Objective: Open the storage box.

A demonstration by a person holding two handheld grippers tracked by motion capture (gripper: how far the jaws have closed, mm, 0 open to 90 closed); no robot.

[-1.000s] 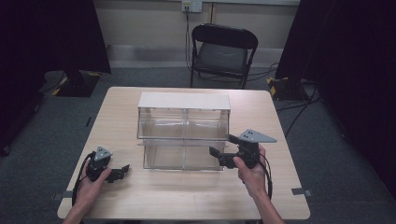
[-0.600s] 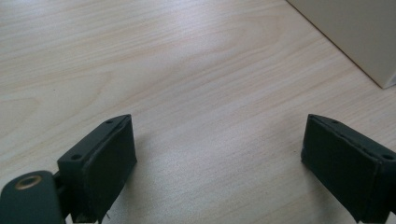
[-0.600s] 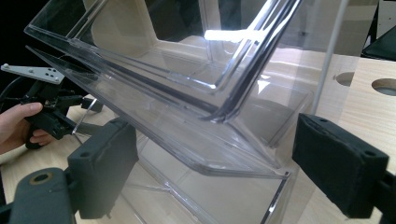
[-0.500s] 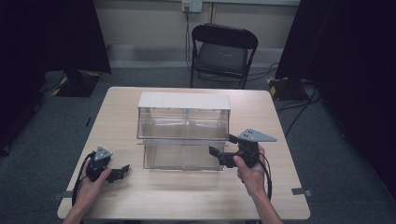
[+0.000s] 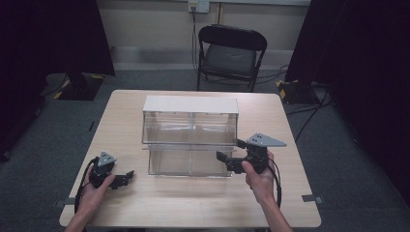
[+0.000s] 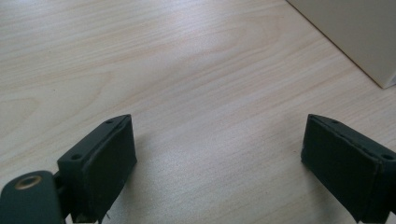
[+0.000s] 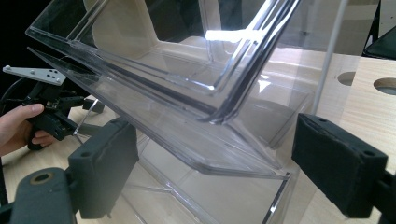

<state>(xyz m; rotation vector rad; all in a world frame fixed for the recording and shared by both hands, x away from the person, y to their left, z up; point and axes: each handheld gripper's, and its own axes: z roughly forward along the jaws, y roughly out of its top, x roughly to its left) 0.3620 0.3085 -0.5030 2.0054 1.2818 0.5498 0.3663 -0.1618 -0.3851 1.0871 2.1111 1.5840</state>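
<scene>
Jaws of both the left gripper (image 5: 126, 177) and right gripper (image 5: 227, 153) stand apart, empty; the clear two-tier bin organiser (image 5: 189, 135) appears unhandled, so work seemingly remains ahead.

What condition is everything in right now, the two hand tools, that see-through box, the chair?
Left gripper: open, nothing between its jaws, low over the table.
Right gripper: open, jaws either side of the organizer's right front corner.
Clear organizer: upright on the table, two tiers, compartments look empty.
Folding chair: unfolded, unoccupied, beyond the table.
</scene>
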